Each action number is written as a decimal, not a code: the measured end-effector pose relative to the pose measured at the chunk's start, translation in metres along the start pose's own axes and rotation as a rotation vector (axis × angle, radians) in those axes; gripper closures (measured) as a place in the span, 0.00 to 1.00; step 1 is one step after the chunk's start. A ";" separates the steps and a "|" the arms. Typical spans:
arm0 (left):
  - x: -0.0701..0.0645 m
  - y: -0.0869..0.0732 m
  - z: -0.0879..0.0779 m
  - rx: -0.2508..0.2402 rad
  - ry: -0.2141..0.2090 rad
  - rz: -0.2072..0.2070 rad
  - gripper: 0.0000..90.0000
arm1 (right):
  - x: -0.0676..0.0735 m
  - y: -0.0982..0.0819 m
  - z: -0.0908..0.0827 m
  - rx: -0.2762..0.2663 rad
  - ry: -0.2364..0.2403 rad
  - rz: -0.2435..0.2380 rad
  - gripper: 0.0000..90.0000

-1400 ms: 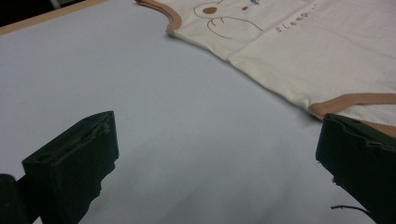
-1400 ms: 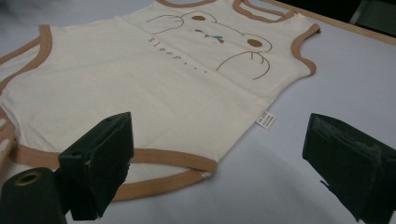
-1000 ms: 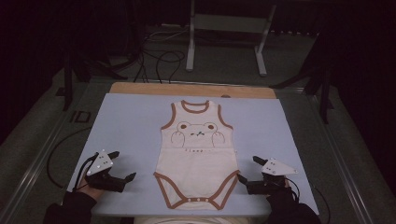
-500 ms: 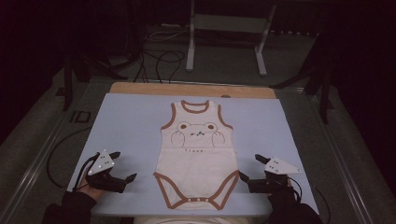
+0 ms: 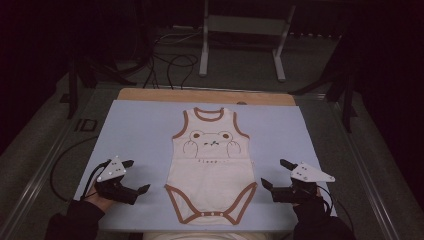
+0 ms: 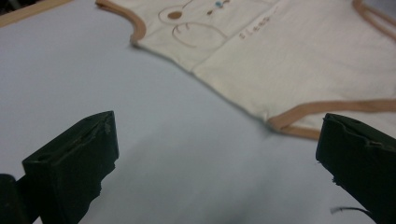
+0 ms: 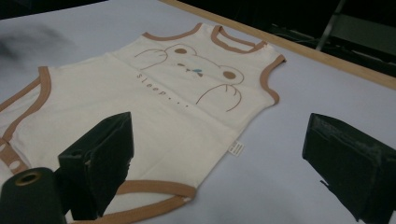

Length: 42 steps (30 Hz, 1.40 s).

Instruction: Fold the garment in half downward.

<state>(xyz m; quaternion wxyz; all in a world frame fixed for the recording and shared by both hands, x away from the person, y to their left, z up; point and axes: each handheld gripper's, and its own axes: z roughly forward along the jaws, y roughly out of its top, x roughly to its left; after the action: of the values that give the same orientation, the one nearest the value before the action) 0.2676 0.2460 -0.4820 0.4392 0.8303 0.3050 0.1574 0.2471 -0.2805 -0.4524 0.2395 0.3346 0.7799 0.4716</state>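
Note:
A cream baby bodysuit (image 5: pixel 211 165) with brown trim and a bear drawing lies flat, face up, in the middle of the light blue table cover (image 5: pixel 140 135). My left gripper (image 5: pixel 136 176) rests open on the cover just left of the bodysuit's leg opening, its jaws wide apart with nothing between them. Over on the other side, my right gripper (image 5: pixel 273 173) stands open beside the bodysuit's right hip. In the left gripper view the bodysuit (image 6: pixel 289 56) lies ahead of the jaws. The right gripper view shows the bodysuit (image 7: pixel 154 107) with its small side tag (image 7: pixel 236 148).
A wooden table edge (image 5: pixel 205 95) runs along the far side of the cover. Beyond it stand a metal frame (image 5: pixel 242 40) and loose cables (image 5: pixel 170 55) on the dark floor. Bare cover lies on both sides of the bodysuit.
My right gripper has shifted slightly. The left gripper and the bodysuit are as before.

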 end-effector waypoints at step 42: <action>0.020 0.085 0.056 0.094 -0.044 0.044 0.00 | -0.025 0.082 0.052 0.016 -0.001 -0.057 0.10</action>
<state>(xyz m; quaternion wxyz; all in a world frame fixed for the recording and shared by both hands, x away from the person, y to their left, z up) 0.3431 0.1871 -0.4438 0.4028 0.8596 0.2841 0.1343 0.3237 -0.2422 -0.4002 0.2507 0.3145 0.7926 0.4582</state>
